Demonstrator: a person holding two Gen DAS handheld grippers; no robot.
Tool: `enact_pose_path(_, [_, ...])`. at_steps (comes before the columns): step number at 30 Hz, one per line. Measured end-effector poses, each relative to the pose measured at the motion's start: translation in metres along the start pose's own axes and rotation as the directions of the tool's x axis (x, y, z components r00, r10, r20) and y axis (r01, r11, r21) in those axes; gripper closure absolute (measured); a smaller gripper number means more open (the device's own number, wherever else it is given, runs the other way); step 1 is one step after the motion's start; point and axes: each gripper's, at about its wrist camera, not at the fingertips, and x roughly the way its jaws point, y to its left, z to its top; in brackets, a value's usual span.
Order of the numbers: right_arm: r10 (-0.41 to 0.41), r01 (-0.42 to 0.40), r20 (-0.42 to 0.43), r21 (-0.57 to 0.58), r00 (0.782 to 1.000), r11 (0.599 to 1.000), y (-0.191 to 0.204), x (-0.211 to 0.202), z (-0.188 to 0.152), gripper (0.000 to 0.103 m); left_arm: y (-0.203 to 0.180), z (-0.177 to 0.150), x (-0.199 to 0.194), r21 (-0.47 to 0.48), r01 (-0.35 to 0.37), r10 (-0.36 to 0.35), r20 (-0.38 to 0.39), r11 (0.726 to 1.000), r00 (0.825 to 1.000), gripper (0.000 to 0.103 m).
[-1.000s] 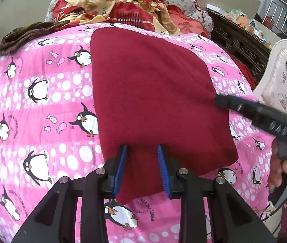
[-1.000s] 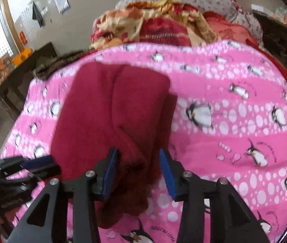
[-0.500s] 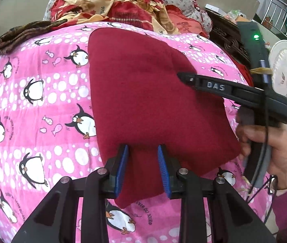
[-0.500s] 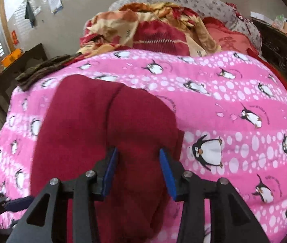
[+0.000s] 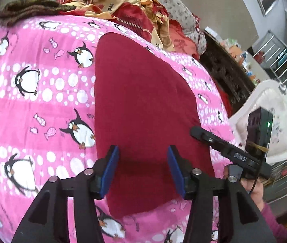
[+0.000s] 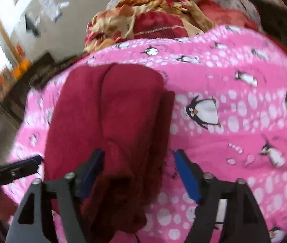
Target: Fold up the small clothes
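Observation:
A dark red folded garment (image 5: 143,105) lies flat on the pink penguin-print blanket (image 5: 32,93). My left gripper (image 5: 142,169) is open and hovers over the garment's near end with nothing between its blue pads. The right gripper shows in the left wrist view (image 5: 224,147) at the garment's right edge. In the right wrist view the garment (image 6: 111,113) shows a lengthwise fold and a bunched near end. My right gripper (image 6: 139,174) is open, its jaws on either side of that bunched end. The left gripper's tip (image 6: 21,166) shows at the left.
A heap of red and yellow patterned clothes (image 5: 127,6) lies at the far end of the blanket, with a brown knitted item (image 5: 26,8) to its left. A white chair (image 5: 275,125) and dark carved furniture (image 5: 228,68) stand to the right.
Both grippers have opened wider. The right gripper has drawn back from over the garment to its right near edge. The left view has tilted and moved closer.

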Motion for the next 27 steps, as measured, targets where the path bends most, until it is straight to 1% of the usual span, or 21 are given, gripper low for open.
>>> enact_pose_path(2, [0.071, -0.072, 0.018, 0.024, 0.997, 0.997, -0.008, 0.004, 0.001, 0.017, 0.008, 0.005, 0.005, -0.018, 0.035, -0.035, 0.007, 0.999, 0.999, 0.063])
enact_pose_path(3, [0.098, -0.098, 0.013, 0.031, 0.995, 0.995, -0.011, 0.010, 0.002, 0.017, 0.013, 0.008, 0.007, -0.032, 0.069, -0.069, 0.008, 0.997, 0.998, 0.054])
enact_pose_path(4, [0.120, -0.120, -0.001, 0.033, 0.993, 0.992, -0.013, 0.016, 0.002, 0.016, 0.019, 0.012, 0.011, -0.059, 0.126, -0.126, 0.012, 0.990, 0.992, 0.045])
enact_pose_path(6, [0.173, -0.172, -0.016, 0.026, 0.985, 0.985, -0.013, 0.028, 0.003, 0.016, 0.028, 0.016, 0.016, -0.098, 0.177, -0.175, 0.028, 0.979, 0.984, 0.039])
enact_pose_path(7, [0.190, -0.189, -0.020, 0.030, 0.982, 0.981, -0.014, 0.035, 0.004, 0.013, 0.032, 0.019, 0.019, -0.111, 0.184, -0.181, 0.034, 0.977, 0.983, 0.038])
enact_pose_path(8, [0.205, -0.204, -0.022, 0.039, 0.978, 0.978, -0.015, 0.039, 0.004, 0.013, 0.035, 0.022, 0.023, -0.115, 0.185, -0.182, 0.036, 0.976, 0.983, 0.038])
enact_pose_path(10, [0.269, -0.266, -0.022, 0.096, 0.963, 0.959, -0.020, 0.047, 0.005, 0.014, 0.039, 0.025, 0.028, -0.111, 0.176, -0.173, 0.032, 0.978, 0.984, 0.038])
enact_pose_path(11, [0.288, -0.284, -0.018, 0.121, 0.957, 0.951, -0.022, 0.050, 0.005, 0.014, 0.041, 0.026, 0.031, -0.113, 0.168, -0.166, 0.028, 0.979, 0.986, 0.038])
enact_pose_path(12, [0.300, -0.295, -0.014, 0.139, 0.954, 0.945, -0.023, 0.052, 0.005, 0.017, 0.043, 0.026, 0.033, -0.116, 0.167, -0.165, 0.025, 0.979, 0.986, 0.038])
enact_pose_path(13, [0.307, -0.302, -0.013, 0.145, 0.952, 0.942, -0.023, 0.053, 0.004, 0.022, 0.044, 0.025, 0.037, -0.122, 0.163, -0.162, 0.020, 0.979, 0.987, 0.038])
enact_pose_path(14, [0.306, -0.302, -0.014, 0.137, 0.952, 0.944, -0.020, 0.054, 0.003, 0.025, 0.046, 0.023, 0.037, -0.120, 0.162, -0.161, 0.018, 0.979, 0.987, 0.038])
enact_pose_path(15, [0.301, -0.297, -0.016, 0.125, 0.953, 0.947, -0.017, 0.054, 0.003, 0.031, 0.044, 0.022, 0.040, -0.112, 0.152, -0.151, 0.017, 0.982, 0.988, 0.039])
enact_pose_path(16, [0.301, -0.297, -0.016, 0.117, 0.954, 0.948, -0.014, 0.053, 0.002, 0.037, 0.043, 0.021, 0.041, -0.097, 0.135, -0.134, 0.014, 0.986, 0.991, 0.044])
enact_pose_path(17, [0.304, -0.300, -0.015, 0.114, 0.953, 0.947, -0.011, 0.052, 0.002, 0.041, 0.040, 0.020, 0.041, -0.082, 0.118, -0.118, 0.011, 0.990, 0.993, 0.049])
enact_pose_path(18, [0.308, -0.305, -0.015, 0.108, 0.951, 0.946, -0.008, 0.050, 0.003, 0.047, 0.036, 0.020, 0.040, -0.068, 0.107, -0.106, 0.007, 0.992, 0.994, 0.060])
enact_pose_path(19, [0.308, -0.304, -0.016, 0.102, 0.951, 0.947, -0.003, 0.047, 0.004, 0.050, 0.034, 0.019, 0.036, -0.065, 0.106, -0.106, 0.006, 0.992, 0.994, 0.067])
enact_pose_path(20, [0.303, -0.300, -0.016, 0.096, 0.953, 0.949, 0.000, 0.044, 0.006, 0.051, 0.033, 0.019, 0.031, -0.067, 0.113, -0.113, 0.006, 0.991, 0.994, 0.070])
enact_pose_path(21, [0.303, -0.300, -0.016, 0.090, 0.953, 0.950, 0.005, 0.040, 0.007, 0.052, 0.031, 0.019, 0.025, -0.066, 0.121, -0.121, 0.007, 0.990, 0.993, 0.076])
enact_pose_path(22, [0.308, -0.305, -0.016, 0.090, 0.951, 0.948, 0.007, 0.035, 0.009, 0.052, 0.030, 0.019, 0.019, -0.065, 0.127, -0.127, 0.007, 0.990, 0.992, 0.079])
enact_pose_path(25, [0.345, -0.342, -0.016, 0.098, 0.938, 0.935, 0.021, 0.015, 0.008, 0.053, 0.021, 0.015, -0.008, -0.043, 0.149, -0.149, -0.001, 0.988, 0.989, 0.081])
enact_pose_path(27, [0.365, -0.361, -0.026, 0.093, 0.931, 0.928, 0.032, 0.003, 0.005, 0.053, 0.016, 0.007, -0.030, -0.026, 0.149, -0.149, -0.021, 0.989, 0.989, 0.081])
